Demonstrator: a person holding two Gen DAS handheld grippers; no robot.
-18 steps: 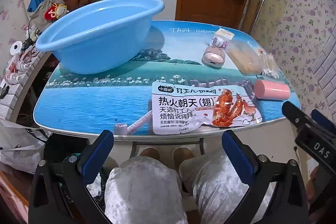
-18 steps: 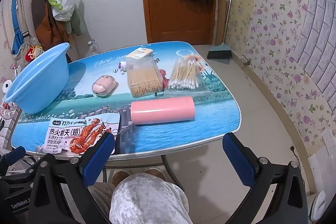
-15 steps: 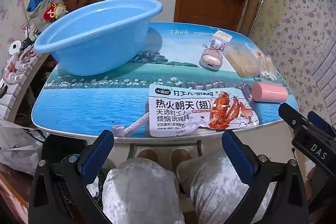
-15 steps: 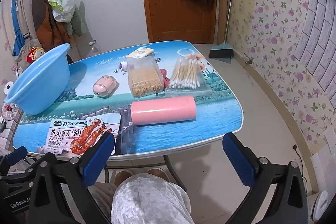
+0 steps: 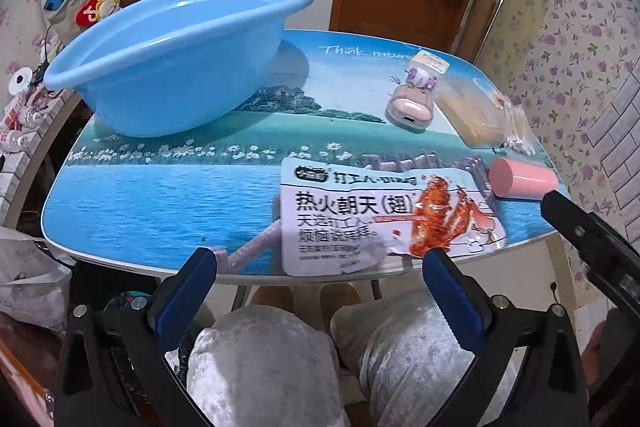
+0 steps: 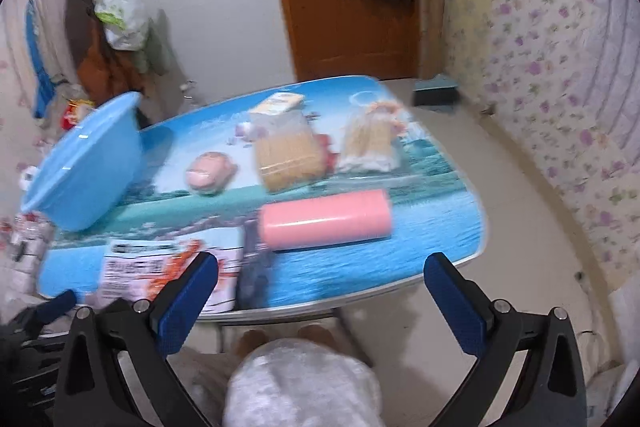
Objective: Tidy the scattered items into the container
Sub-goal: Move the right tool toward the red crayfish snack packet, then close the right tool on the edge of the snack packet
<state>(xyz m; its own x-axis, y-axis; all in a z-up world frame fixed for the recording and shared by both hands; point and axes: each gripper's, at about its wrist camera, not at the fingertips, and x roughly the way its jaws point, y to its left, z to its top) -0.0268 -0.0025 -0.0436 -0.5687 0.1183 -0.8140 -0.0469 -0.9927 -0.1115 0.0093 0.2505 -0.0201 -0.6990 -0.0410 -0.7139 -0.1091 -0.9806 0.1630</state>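
Note:
A blue plastic basin [image 5: 176, 67] stands at the table's far left; it also shows in the right wrist view [image 6: 88, 167]. A white snack packet [image 5: 384, 223] lies at the near edge. A pink roll [image 6: 324, 215] lies to its right. Behind are a small pink case [image 6: 210, 173], a toothpick bag [image 6: 288, 155] and a cotton swab bag [image 6: 370, 141]. My left gripper [image 5: 320, 291] is open and empty, just short of the table edge below the packet. My right gripper [image 6: 320, 291] is open and empty, in front of the roll.
The table [image 5: 160, 203] has a printed blue landscape top. My knees [image 5: 272, 359] are under its near edge. Coats and bags [image 6: 116, 39] hang on the left wall. A wooden door [image 6: 352, 7] is behind the table. A dustpan [image 6: 436, 93] lies on the floor at right.
Both grippers have moved forward toward the table; the items look larger. The right wrist view is now blurred by motion. Nothing on the table has moved.

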